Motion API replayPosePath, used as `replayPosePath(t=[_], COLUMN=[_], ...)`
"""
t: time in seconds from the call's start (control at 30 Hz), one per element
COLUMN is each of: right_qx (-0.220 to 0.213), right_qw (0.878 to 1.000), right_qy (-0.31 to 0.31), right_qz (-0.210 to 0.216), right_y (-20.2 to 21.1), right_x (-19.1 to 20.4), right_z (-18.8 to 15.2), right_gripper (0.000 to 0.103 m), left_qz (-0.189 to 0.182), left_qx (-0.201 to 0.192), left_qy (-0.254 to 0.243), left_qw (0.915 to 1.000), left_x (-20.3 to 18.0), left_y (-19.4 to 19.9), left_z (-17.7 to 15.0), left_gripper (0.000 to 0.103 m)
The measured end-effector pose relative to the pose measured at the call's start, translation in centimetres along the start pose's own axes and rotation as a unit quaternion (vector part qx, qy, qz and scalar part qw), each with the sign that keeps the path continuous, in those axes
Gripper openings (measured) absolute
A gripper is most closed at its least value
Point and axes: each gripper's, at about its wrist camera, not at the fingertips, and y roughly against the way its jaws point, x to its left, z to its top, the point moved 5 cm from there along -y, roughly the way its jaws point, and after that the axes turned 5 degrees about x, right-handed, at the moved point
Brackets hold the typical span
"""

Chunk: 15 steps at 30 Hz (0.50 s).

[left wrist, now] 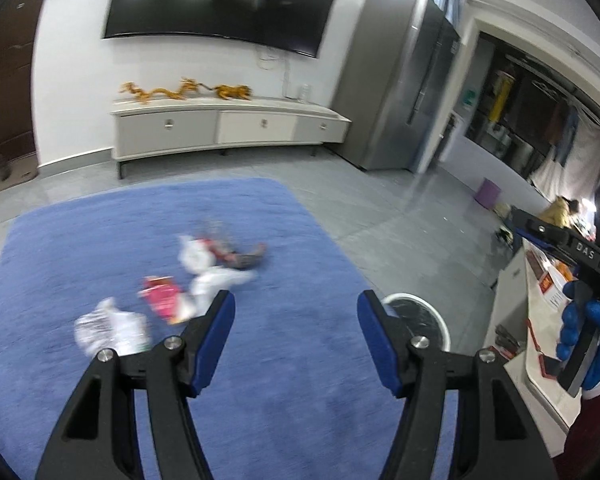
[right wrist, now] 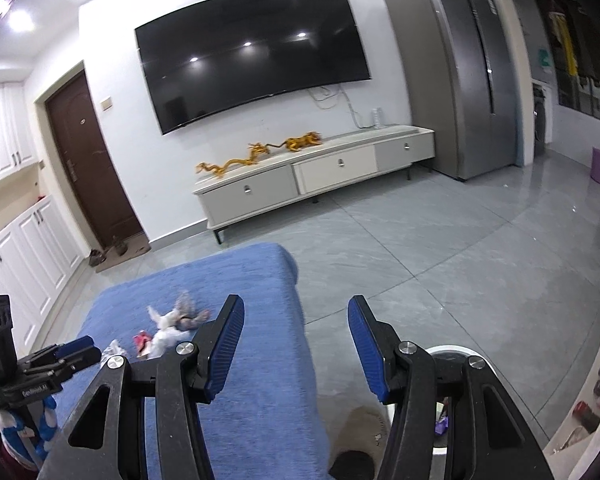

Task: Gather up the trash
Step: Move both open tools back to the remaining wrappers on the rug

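Observation:
Several pieces of trash lie on a blue rug [left wrist: 100, 240]: a red and pink wrapper [left wrist: 162, 294], crumpled white plastic [left wrist: 110, 330], a white bag [left wrist: 196, 258] and a dark wrapper [left wrist: 246, 258]. My left gripper [left wrist: 296, 308] hangs open above the rug, just right of the trash, with nothing between its fingers. A white round bin [left wrist: 418, 322] shows behind its right finger. In the right wrist view my right gripper [right wrist: 296, 316] is open and empty over the rug's right edge [right wrist: 292, 320]. The same trash [right wrist: 172, 320] lies to its left, the bin [right wrist: 452, 354] below right.
A low TV cabinet [left wrist: 228, 126] with gold dragon figures stands at the far wall under a wall TV [left wrist: 220, 0]. A grey fridge [left wrist: 400, 80] is at right, a purple bin [left wrist: 486, 192] beyond. A gloved hand [left wrist: 584, 332] holds the other gripper beside a table [left wrist: 536, 360].

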Motion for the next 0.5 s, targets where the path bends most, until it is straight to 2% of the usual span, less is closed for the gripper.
replayPosePath(t=[0.1,0.3,0.5], right_qx=[0.005,0.023,0.051], right_qw=[1.0,0.998,0.994], right_qy=[0.013,0.034,0.067], right_qz=[0.013,0.04,0.073], right_y=[-0.9,-2.9,-5.8], right_x=[1.8,4.6,7.7], right_z=[0.1,-0.1,-0.8], right_gripper=[0.051,0.051,0.051], left_qz=[0.026,0.049,0.054], left_qx=[-0.001,0.014,0.055], left_qy=[0.019,0.06,0.08], left_qw=[0.9995,0.9969,0.9938], left_x=[3.3,8.4,10.9], left_y=[1.3,2.3,0.3], left_z=[-0.5,-0.7,-0.1], left_gripper=[0.062,0.062,0.062])
